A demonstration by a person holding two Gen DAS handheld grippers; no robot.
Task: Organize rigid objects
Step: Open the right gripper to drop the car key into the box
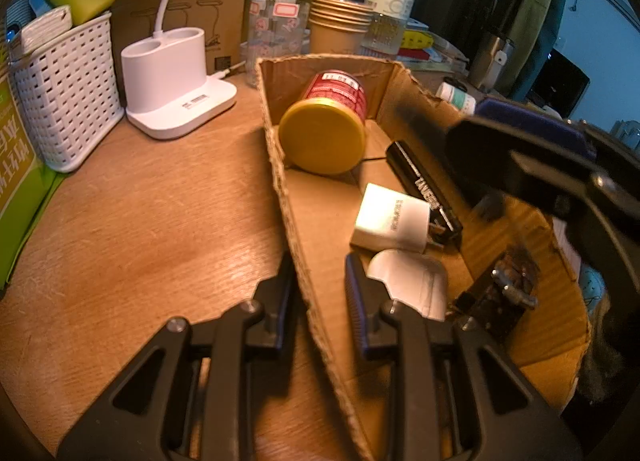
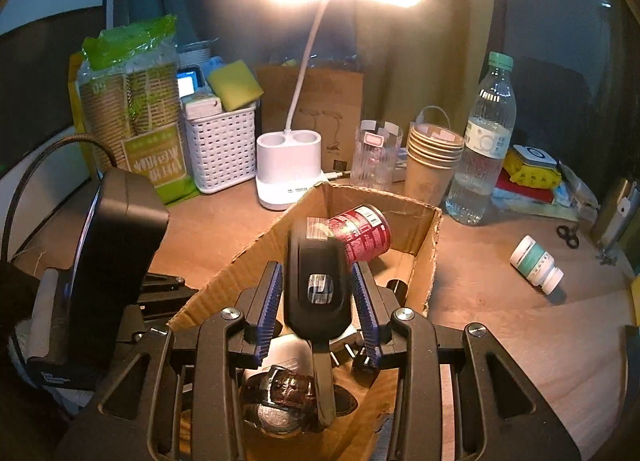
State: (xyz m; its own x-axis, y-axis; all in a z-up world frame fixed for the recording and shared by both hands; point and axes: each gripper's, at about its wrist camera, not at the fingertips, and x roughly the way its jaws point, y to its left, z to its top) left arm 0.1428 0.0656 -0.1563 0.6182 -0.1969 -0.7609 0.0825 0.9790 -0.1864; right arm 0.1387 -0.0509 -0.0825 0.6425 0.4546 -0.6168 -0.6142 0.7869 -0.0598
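We count five things lying in the one cardboard box: one red can with a yellow lid on its side at the far end, one black tube, one white charger just beside the tube, one more white plug nearer us, and one wristwatch with a dark strap at the near end.

Our left gripper is spread, with one finger outside the box wall and one inside, so the near edge of the wall stands between them (we cannot tell whether either pad touches the cardboard).

Our right gripper holds a sixth thing, a black hairbrush, above the box interior; its blue pads sit against both sides of the brush head, handle toward the camera.

Outside the box, on the wooden table, lies one white pill bottle, well apart to the right. Behind the box stand one stack of paper cups, one water bottle, one clear glass, one lit desk lamp and one white basket.
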